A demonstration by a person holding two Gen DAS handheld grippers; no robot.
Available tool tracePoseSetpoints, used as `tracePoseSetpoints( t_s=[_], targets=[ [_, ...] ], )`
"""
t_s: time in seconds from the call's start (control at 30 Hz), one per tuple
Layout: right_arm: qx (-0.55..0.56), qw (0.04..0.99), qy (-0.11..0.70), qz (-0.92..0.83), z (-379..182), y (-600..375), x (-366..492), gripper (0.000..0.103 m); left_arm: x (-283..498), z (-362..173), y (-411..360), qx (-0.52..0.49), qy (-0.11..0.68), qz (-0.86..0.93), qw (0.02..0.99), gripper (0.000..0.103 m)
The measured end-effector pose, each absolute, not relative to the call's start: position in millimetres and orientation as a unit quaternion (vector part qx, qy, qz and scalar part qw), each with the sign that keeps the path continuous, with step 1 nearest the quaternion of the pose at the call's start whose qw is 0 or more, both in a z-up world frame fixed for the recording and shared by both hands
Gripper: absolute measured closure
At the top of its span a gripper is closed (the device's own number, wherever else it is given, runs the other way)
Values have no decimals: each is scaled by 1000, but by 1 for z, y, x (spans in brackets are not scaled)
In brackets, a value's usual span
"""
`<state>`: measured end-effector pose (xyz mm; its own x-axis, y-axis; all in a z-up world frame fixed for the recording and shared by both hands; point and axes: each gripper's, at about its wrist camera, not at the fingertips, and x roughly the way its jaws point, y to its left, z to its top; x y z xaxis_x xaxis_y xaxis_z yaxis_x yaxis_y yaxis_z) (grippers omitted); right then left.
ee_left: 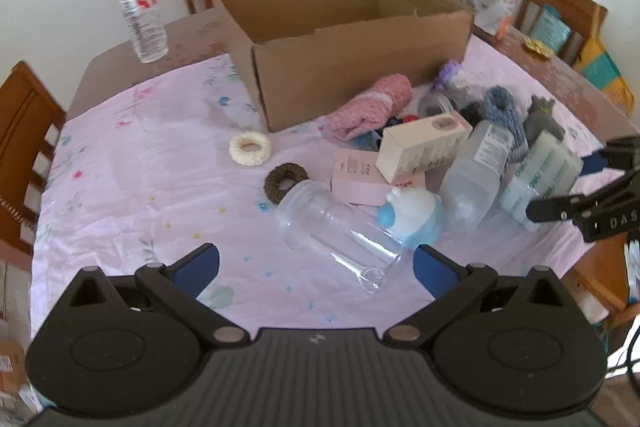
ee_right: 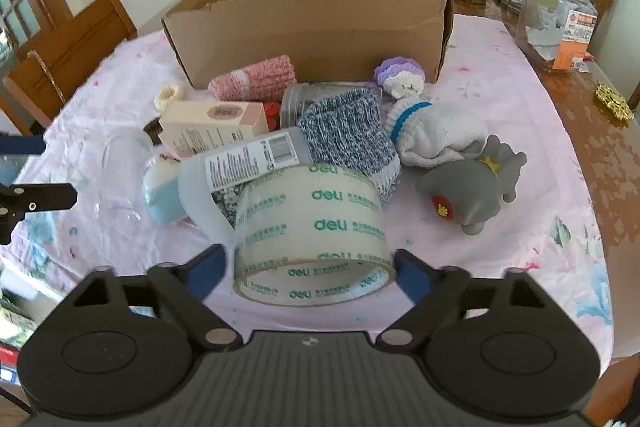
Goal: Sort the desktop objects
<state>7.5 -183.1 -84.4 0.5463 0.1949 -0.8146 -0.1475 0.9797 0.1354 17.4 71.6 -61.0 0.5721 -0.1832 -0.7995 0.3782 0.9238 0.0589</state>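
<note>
1. A roll of tape [ee_right: 312, 235] is being straddled by the right gripper [ee_right: 310, 267]; its fingers are being held wide, just beside the roll's sides, and whether they are touching cannot be told.
2. The grasp is being judged as the step in hand; closing on the roll is being called for next, then a lift over the pile into the cardboard box [ee_right: 308, 23] near the table's far edge.
3. The left gripper [ee_left: 316, 263] is being held wide and empty above the near edge, a clear bottle [ee_left: 336, 227] lying just ahead.
4. Open cloth is being left along the near and left edges; the box mouth is being kept unobstructed.
</note>
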Motion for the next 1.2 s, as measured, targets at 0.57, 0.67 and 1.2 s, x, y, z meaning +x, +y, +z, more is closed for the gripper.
tracePoseSetpoints(
  t_s=[0.57, 0.67, 1.2],
  targets=[
    [1, 875, 468, 123, -66, -187, 6, 15, 43, -81, 57, 242, 408, -327, 817, 1],
    [-9, 872, 474, 121, -70, -187, 8, 15, 48, -88, 53, 251, 411, -323, 815, 1],
    [-62, 869, 470, 142, -53, -184, 16, 15, 67, -95, 48, 220, 439, -332, 805, 5]
  ],
)
